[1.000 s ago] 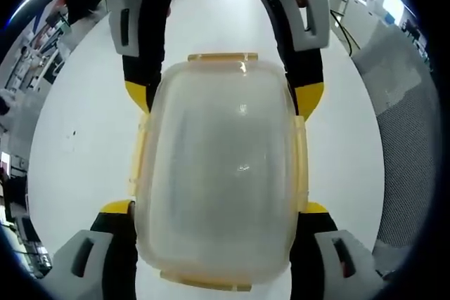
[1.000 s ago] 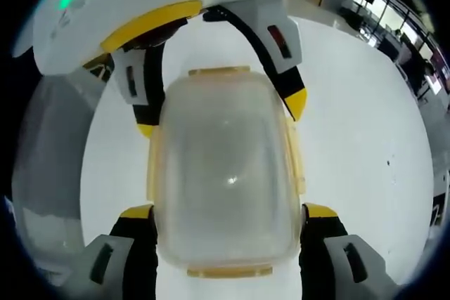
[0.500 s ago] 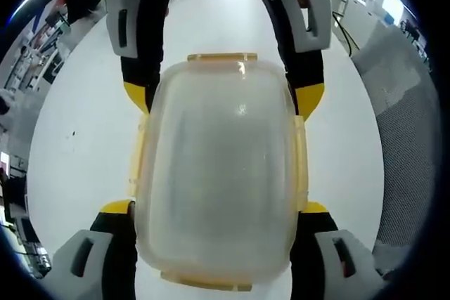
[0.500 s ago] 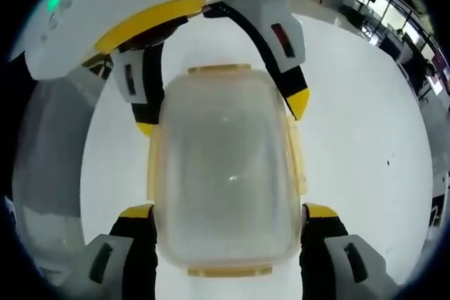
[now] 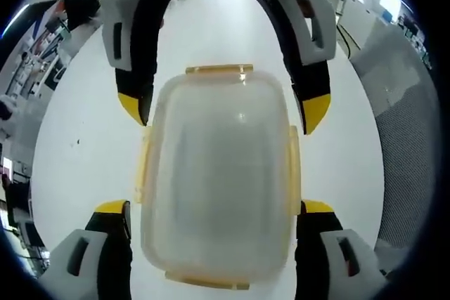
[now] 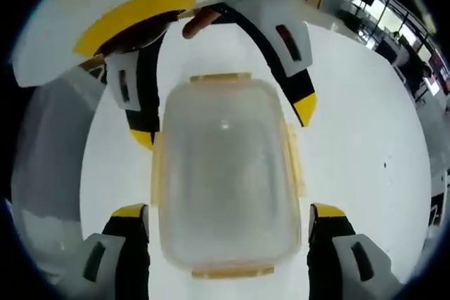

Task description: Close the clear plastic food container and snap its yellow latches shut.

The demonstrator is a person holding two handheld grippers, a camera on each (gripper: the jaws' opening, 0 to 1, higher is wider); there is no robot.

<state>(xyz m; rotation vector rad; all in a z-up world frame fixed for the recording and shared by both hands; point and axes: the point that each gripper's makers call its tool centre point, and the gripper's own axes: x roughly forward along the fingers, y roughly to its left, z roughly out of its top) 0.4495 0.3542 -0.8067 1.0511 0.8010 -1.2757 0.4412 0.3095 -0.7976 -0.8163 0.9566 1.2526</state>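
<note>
The clear plastic container (image 5: pixel 219 173) (image 6: pixel 225 173) stands on the white table (image 5: pixel 77 152) with its lid on. Yellow latches run along both long sides (image 5: pixel 143 166) (image 5: pixel 294 166) and both ends (image 5: pixel 219 69); the side ones lie flat against the walls. My left gripper (image 5: pixel 214 209) straddles the near half of the box, open, with a narrow gap at each yellow fingertip (image 5: pixel 112 209). My right gripper (image 6: pixel 228 210) straddles it from the opposite end, also open. Each gripper appears at the top of the other's view (image 5: pixel 222 110) (image 6: pixel 223 123).
A grey mesh chair back (image 5: pixel 408 138) stands beside the table, also seen as a grey surface (image 6: pixel 42 159). Desks and office clutter lie beyond the table's edge (image 5: pixel 28 54) (image 6: pixel 365 5). A person's fingertip (image 6: pixel 197 22) rests on the left gripper's body.
Both pairs of jaws were pressed against the container's long sides; now they have spread a little and stand clear of it. The container has stayed in place.
</note>
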